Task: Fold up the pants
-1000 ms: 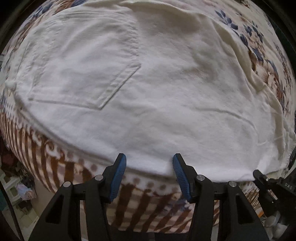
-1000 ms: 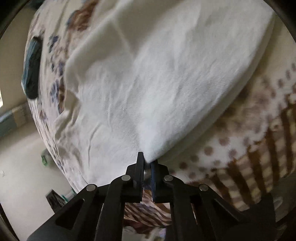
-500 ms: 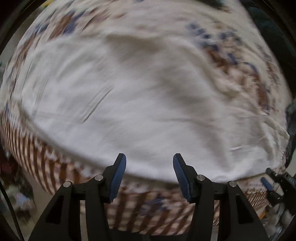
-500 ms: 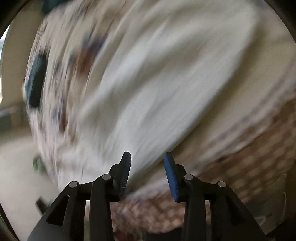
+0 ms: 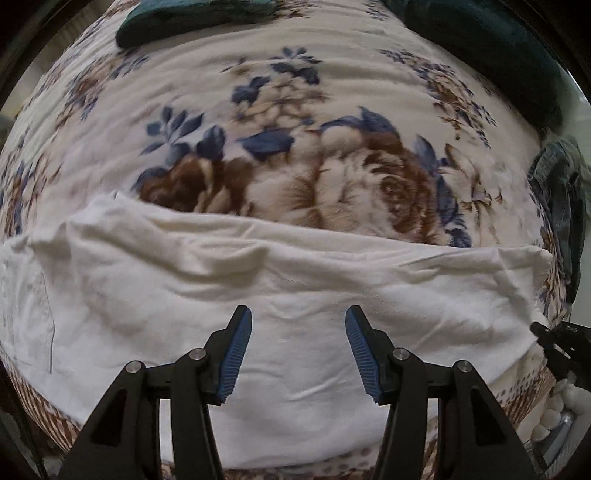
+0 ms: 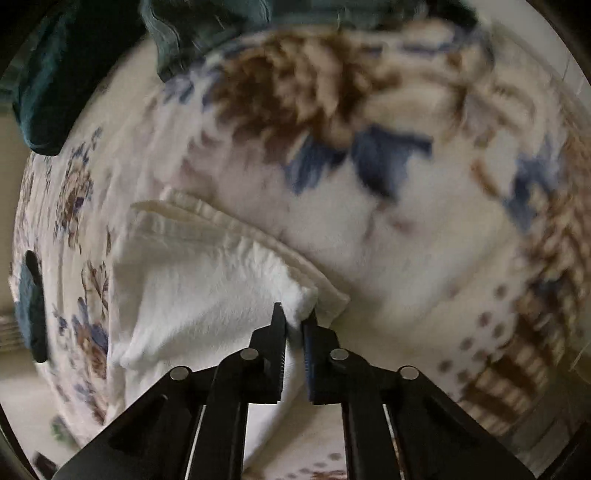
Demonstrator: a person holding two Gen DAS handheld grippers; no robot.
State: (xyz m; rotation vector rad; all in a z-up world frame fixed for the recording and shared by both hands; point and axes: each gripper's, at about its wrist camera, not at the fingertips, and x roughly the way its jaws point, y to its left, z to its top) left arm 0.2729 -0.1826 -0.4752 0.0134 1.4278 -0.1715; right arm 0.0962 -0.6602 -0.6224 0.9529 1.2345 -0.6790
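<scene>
The white pants (image 5: 295, 280) lie folded lengthwise across the near edge of a floral blanket (image 5: 295, 129). My left gripper (image 5: 298, 350) is open just above the middle of the pants and holds nothing. My right gripper (image 6: 294, 325) is shut on the folded end of the pants (image 6: 207, 280), at the corner where the hems (image 6: 236, 229) stack. The tip of the right gripper shows at the right edge of the left wrist view (image 5: 546, 332), at the pants' right end.
Dark teal cloth (image 5: 192, 18) lies at the far side of the bed, and more at the far right (image 5: 487, 48). A blue denim garment (image 5: 561, 184) lies at the right edge. The blanket's brown striped border (image 6: 517, 369) hangs over the near edge.
Both grippers moved forward over the bed. My right gripper opened half a second ago and is now shut on the pants' end. The left stayed open.
</scene>
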